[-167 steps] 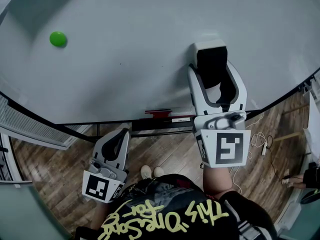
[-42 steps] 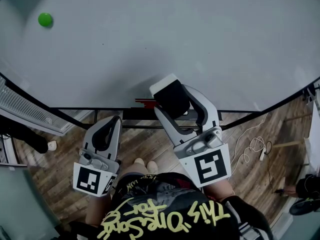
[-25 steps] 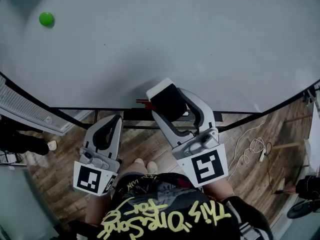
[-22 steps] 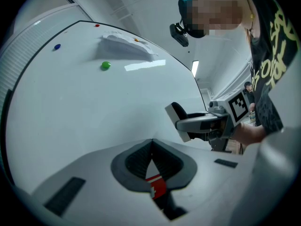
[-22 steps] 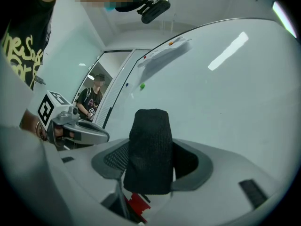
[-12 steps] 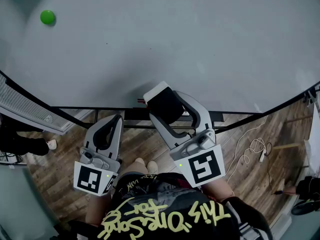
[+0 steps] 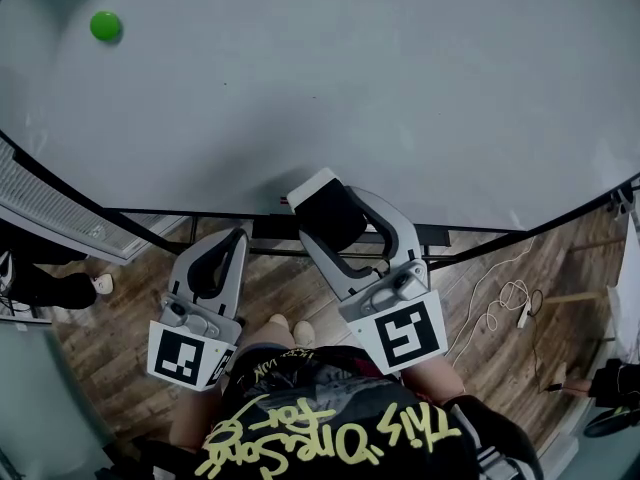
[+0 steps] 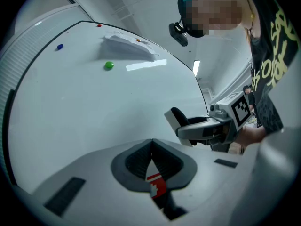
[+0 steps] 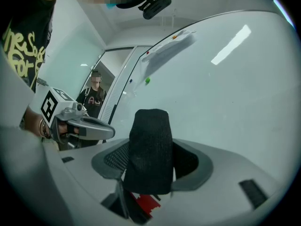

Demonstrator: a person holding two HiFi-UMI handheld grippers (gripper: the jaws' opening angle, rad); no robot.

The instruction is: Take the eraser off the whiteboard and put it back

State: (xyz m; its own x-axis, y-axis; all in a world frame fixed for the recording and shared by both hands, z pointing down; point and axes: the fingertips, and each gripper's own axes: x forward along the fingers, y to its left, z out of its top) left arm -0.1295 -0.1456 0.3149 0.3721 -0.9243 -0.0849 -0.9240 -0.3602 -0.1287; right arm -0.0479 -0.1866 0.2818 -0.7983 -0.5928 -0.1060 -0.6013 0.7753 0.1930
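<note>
The eraser [image 7: 330, 211], black felt with a white back, sits between the jaws of my right gripper [image 7: 336, 206], which is shut on it. It hangs at the lower edge of the whiteboard [image 7: 350, 78], just above the tray rail [image 7: 262, 230]; whether it touches the board I cannot tell. In the right gripper view the eraser [image 9: 149, 149] stands upright and fills the jaws. My left gripper [image 7: 226, 246] is lower and to the left, below the board, shut with nothing in it. From the left gripper view [image 8: 151, 147] the eraser [image 8: 178, 119] shows to the right.
A green magnet [image 7: 105, 25] sticks to the board's upper left. A sheet of paper [image 8: 129, 46] and a blue magnet [image 8: 59, 46] sit higher up. A white cable [image 7: 505, 298] lies on the wooden floor at right. A person [image 9: 94, 95] stands in a doorway.
My right gripper has carried the eraser down from the board's middle right to its lower edge and leftward. Over the last second it drifted only slightly. The left gripper has stayed put.
</note>
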